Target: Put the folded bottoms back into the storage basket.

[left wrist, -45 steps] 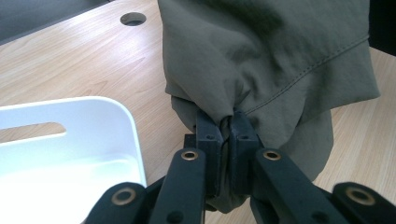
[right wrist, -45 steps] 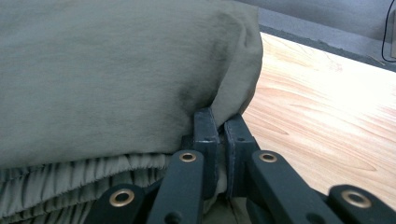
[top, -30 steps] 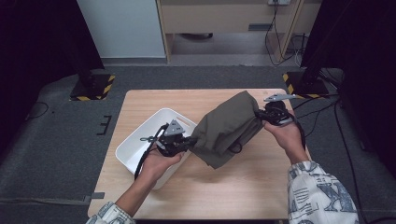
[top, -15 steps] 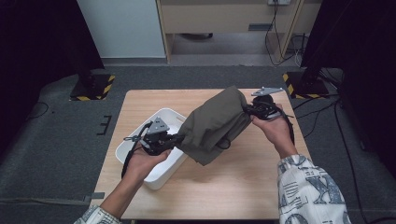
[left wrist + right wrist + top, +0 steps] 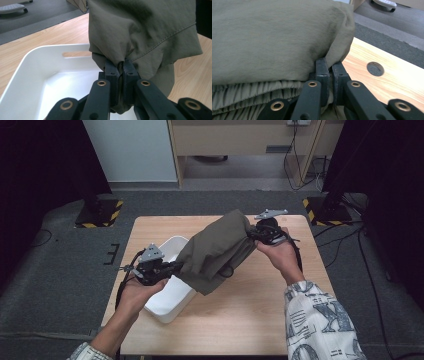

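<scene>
Folded olive-green fabric garment with a gathered elastic waistband (image 5: 215,251), held above the light wooden table (image 5: 250,320) between two hand-held grippers. It hangs at mid-table, its left end just over the right rim of the white rectangular plastic bin (image 5: 165,305), which stands on the left half of the table, its right end higher and farther back. The left gripper (image 5: 172,266) has its jaws together on a bunched corner of cloth, as the left gripper view shows (image 5: 120,68), with the bin's open interior (image 5: 50,82) directly beneath. The right gripper (image 5: 252,234) is likewise clamped on a folded edge, seen close in the right gripper view (image 5: 328,66), beside the ruched waistband and above a round hole in the tabletop (image 5: 375,69).

Risks, as judged from this arrangement:
- Each grip takes only a small pinch of thin fabric; the weight of the sagging middle could draw a layer out of the jaws, so that the fold opens.
- The lowest hanging flap (image 5: 207,285) lies close to the bin's right wall; it may catch on the rim and drape outside rather than settle within.
- The bundle looks nearly as long as the bin; uneven lowering could leave one end over the edge.
- A snag on the rim could shift or tip the light bin.
</scene>
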Tool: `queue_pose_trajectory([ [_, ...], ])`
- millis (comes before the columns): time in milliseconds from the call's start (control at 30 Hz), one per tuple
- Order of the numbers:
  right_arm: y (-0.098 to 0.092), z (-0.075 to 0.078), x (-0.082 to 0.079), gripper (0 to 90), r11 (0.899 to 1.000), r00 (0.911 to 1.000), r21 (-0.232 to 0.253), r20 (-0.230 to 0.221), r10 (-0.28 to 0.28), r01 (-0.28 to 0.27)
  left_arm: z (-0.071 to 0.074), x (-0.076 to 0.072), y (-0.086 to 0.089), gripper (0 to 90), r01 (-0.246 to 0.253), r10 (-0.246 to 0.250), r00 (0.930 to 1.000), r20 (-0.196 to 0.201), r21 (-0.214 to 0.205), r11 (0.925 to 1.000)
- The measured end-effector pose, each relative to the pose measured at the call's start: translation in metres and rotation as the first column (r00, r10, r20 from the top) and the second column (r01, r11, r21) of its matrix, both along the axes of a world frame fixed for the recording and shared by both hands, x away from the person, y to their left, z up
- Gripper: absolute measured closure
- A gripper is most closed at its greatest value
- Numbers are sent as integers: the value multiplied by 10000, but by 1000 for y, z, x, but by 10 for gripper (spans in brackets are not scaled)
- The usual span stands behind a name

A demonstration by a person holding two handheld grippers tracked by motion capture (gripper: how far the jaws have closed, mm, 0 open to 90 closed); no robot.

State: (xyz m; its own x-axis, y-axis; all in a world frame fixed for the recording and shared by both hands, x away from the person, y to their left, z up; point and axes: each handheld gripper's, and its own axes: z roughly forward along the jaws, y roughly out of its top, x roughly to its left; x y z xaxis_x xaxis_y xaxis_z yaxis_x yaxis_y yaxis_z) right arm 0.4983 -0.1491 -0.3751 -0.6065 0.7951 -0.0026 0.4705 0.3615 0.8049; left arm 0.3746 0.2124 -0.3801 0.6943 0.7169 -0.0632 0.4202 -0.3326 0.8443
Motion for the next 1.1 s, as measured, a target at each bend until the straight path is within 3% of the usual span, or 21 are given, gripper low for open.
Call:
queue_pose_trajectory([
  [633,63,-5,11,863,9983,9986,241,-47,524,-523,1,-6,61,853,-682,683,9977,43,-212,9974],
  [1100,98,-26,12,862,9947,9951,321,-98,983,-980,-17,-16,92,853,-1063,1060,9943,-140,-198,9941],
])
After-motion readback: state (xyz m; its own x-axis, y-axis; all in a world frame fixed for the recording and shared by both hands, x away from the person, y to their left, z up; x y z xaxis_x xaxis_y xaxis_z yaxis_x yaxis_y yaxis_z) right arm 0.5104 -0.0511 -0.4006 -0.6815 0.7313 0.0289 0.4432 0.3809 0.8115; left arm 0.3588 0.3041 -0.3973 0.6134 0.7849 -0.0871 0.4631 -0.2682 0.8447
